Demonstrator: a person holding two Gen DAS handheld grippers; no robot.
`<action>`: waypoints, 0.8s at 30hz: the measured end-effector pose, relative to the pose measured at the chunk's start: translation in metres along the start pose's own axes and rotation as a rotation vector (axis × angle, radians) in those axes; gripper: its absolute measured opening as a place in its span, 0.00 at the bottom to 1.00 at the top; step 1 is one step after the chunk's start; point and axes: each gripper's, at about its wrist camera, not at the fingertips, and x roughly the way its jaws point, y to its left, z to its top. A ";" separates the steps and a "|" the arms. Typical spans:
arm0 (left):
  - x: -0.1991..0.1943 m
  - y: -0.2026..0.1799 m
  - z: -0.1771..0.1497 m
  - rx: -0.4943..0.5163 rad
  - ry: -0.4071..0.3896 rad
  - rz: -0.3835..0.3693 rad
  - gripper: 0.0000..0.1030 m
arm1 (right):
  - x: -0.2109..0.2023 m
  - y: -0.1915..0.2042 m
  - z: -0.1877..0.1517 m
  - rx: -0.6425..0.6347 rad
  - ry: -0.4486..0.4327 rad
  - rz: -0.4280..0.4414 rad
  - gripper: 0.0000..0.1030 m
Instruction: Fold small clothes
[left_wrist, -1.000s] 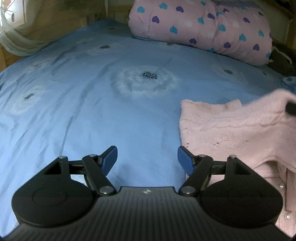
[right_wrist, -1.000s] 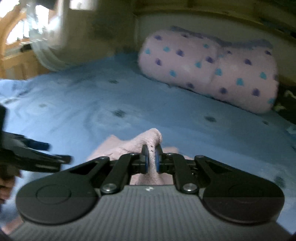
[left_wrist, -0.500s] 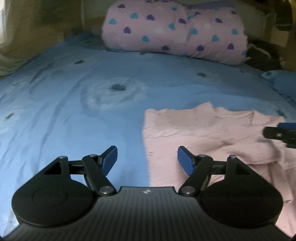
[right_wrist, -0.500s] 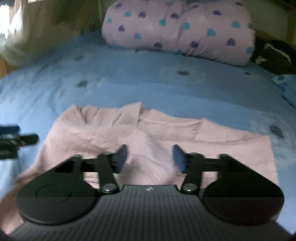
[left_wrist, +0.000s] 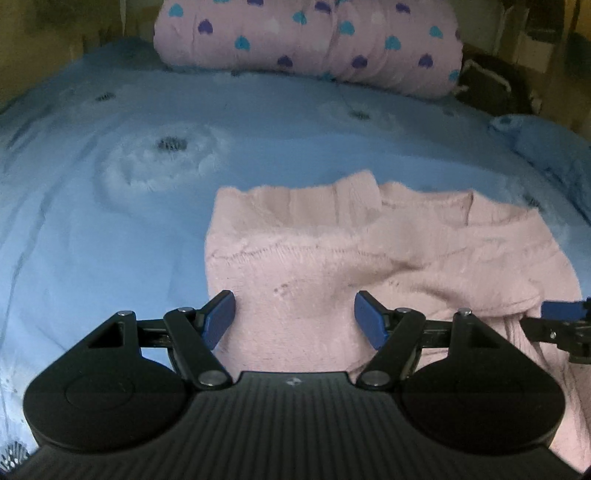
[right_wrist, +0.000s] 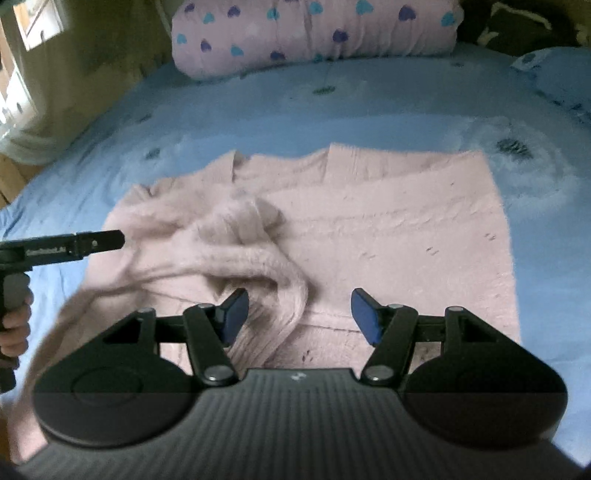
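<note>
Sweater (right_wrist: 388, 236) sleeve (right_wrist: 258, 273) is lying released; we are holding both claws open and empty, next gripping the six-o'clock hem.

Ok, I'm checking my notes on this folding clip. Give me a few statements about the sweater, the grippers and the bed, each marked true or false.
1. The pink sweater lies on a blue bedsheet. True.
2. The right gripper is clamped on a sleeve. False: its jaws stand apart, having just opened, with the sleeve loose on the sweater.
3. The left gripper is open. True.
4. The bedding roll at the head of the bed is plain white. False: it is pink with hearts.
5. The sleeve lies draped across the sweater's body. True.
</note>
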 end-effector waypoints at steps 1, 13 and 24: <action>0.001 -0.001 0.000 0.008 -0.002 -0.001 0.74 | 0.004 -0.001 -0.001 -0.008 0.002 0.002 0.62; 0.007 0.007 0.006 -0.017 0.013 0.006 0.74 | -0.024 0.041 0.023 -0.392 -0.103 -0.175 0.11; 0.010 0.008 0.004 -0.006 0.036 0.024 0.74 | 0.014 0.061 -0.043 -1.055 -0.150 -0.598 0.13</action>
